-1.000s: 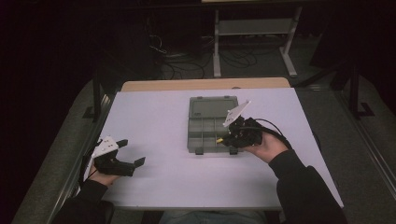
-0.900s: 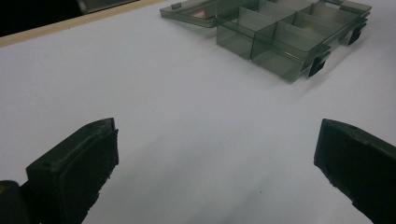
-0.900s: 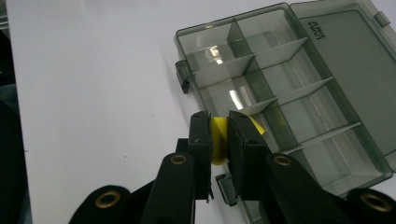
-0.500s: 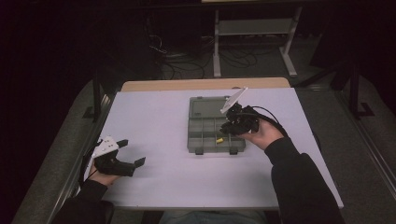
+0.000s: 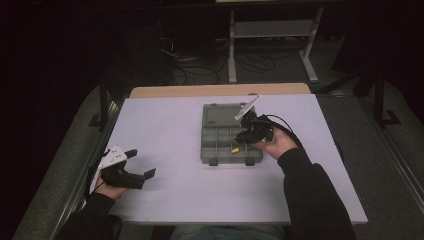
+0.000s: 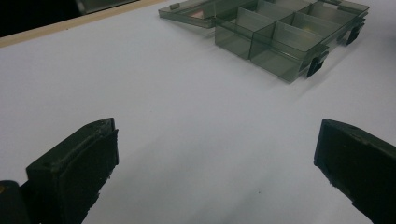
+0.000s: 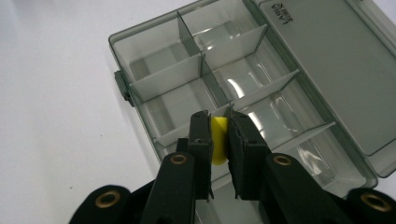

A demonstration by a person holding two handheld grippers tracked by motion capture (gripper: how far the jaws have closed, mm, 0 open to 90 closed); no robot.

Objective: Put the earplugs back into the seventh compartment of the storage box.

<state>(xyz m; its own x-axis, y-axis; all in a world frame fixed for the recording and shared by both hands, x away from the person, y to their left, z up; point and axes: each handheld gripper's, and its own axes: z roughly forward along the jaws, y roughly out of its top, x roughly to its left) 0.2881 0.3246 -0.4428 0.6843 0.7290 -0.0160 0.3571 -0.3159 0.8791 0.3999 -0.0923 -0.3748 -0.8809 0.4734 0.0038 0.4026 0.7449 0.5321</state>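
Right hand-held gripper (image 7: pixel 219 122) clamped on yellow piece (image 7: pixel 218 140) above open compartment box (image 7: pixel 140 51).

A small yellow piece (image 7: pixel 218 140) sits pinched between the two black jaws of the right gripper (image 7: pixel 218 128), both flat sides covered, its top edge and lower end showing. It hangs over the box (image 5: pixel 216 149), a smoky grey clear-plastic organiser split by thin dividers into rows of small bins. The box lies flat near the table's middle, toward 1 o'clock, with its lid (image 5: pixel 220 116) swung fully open and lying flat at the box's 12 o'clock side. Two dark latches (image 5: pixel 213 162) stick out at its 6 o'clock edge. From above, the yellow piece (image 5: pixel 234 149) shows over a bin near the box's 5 o'clock corner.
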